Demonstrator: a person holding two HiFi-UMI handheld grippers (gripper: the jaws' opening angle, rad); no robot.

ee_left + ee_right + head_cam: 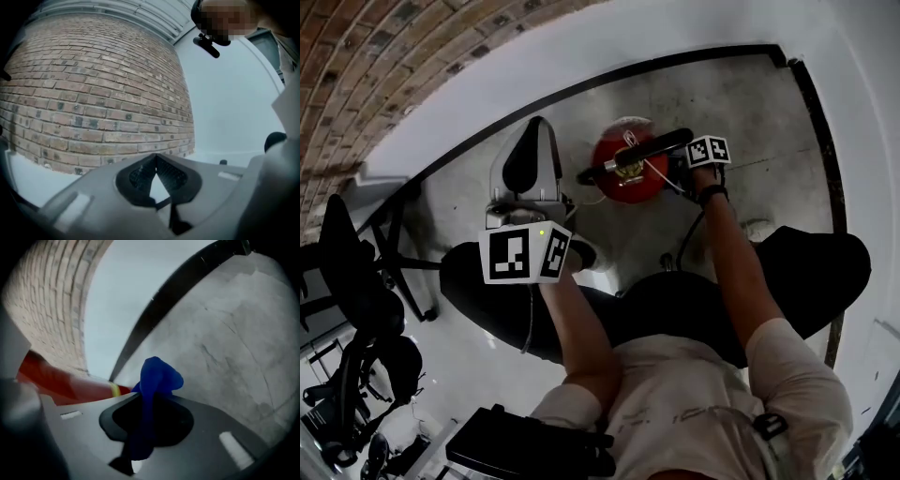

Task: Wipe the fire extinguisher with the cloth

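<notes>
Pale shirt [703,394] and both forearms fill the bottom of the head view; dark trousers [806,272] just beyond, person apparently crouched.

Left gripper [155,157]: held up off the floor and aimed at the brick wall [93,93]. Its own view shows the two jaw tips meeting at a point, with only a narrow wedge of light below them and nothing caught in it. Marker cube [525,253] sits at the wrist end.

Right gripper [140,399]: jaws pinched down on the blue cloth [157,373]. The fabric runs up between them and bunches in a knob past the tips. Its marker cube [709,150] is just beside the top of the fire extinguisher [614,187].

Fire extinguisher: red body, black handle across the top, standing on the concrete floor [750,112] near the floor's far edge. In the right gripper view its red flank [61,380] with a yellow band lies left of the cloth. Cannot tell whether the cloth touches it.

Far edge of floor: black skirting strip [581,89], white wall [487,84] behind it, brickwork beyond.

Left edge: black office chairs [347,281], well apart from the extinguisher.
</notes>
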